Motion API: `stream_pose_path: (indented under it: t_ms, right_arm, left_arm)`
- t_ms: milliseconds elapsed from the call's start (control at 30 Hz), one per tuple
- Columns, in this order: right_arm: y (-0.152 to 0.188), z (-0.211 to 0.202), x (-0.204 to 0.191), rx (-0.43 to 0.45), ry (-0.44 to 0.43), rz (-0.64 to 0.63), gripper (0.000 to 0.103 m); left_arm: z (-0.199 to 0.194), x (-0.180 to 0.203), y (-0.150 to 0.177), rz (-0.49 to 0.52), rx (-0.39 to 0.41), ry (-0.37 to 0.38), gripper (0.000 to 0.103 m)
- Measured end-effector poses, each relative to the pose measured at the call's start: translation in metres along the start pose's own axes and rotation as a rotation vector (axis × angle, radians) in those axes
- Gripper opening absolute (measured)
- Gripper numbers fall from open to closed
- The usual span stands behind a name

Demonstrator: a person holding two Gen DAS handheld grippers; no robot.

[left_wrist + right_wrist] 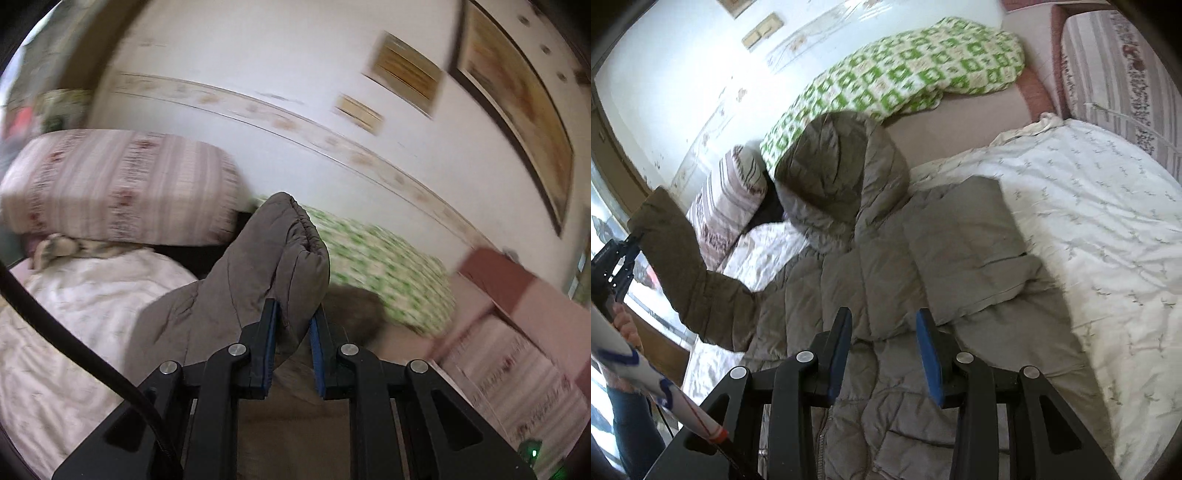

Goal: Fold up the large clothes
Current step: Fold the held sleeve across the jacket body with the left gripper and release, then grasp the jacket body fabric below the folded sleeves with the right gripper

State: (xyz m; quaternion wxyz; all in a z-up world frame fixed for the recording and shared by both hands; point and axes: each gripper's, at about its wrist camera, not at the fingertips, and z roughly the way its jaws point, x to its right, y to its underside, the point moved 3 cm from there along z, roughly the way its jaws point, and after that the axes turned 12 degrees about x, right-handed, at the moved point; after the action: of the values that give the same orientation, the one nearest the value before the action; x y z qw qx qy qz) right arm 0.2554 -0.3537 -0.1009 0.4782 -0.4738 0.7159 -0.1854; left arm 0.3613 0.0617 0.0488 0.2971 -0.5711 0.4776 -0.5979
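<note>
The left gripper is clamping its blue pads on the cuff end of the jacket's sleeve, the elastic cuff standing up beyond the fingertips. In the right wrist view the same left gripper is holding that sleeve raised off the bed at the left edge, with a hand gripping its handle. The right gripper is hovering with its jaws partly apart and nothing between the pads; the quilted grey-brown jacket is lying below them. The jacket is lying spread on the white bedspread, hood pointing toward the green-patterned pillow, the other sleeve folded across the body. A striped pillow is lying near the wall; the left view is blurred.
</note>
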Motion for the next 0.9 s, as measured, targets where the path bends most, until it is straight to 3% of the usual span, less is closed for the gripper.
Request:
stream_pose_path:
  t_ms: [167,367,600,667,700,767,900]
  right_arm:
    - [-0.01,-0.014,0.015,0.033,0.017,0.034,0.039]
    - [-0.014,-0.02,0.029,0.048,0.042,0.043,0.039]
    - [-0.017,-0.02,0.039,0.046,0.048,0.061,0.04]
    - [-0.016,-0.018,0.04,0.039,0.045,0.065,0.039]
    - [-0.016,-0.018,0.039,0.038,0.045,0.065,0.039]
    - [-0.017,-0.016,0.038,0.036,0.04,0.074,0.039]
    - [-0.019,-0.014,0.037,0.042,0.021,0.115,0.039]
  left_arm:
    - [0.032,0.075,0.054,0.041,-0.12,0.103,0.016]
    - [0.063,0.133,0.142,0.087,-0.287,0.152,0.016]
    - [0.086,0.153,0.242,0.161,-0.475,0.14,0.017]
    - [0.09,0.156,0.266,0.201,-0.554,0.124,0.027]
    - [0.09,0.156,0.276,0.206,-0.597,0.123,0.038]
    - [0.082,0.155,0.284,0.221,-0.649,0.14,0.04]
    - [0.046,0.15,0.253,0.228,-0.595,0.156,0.045]
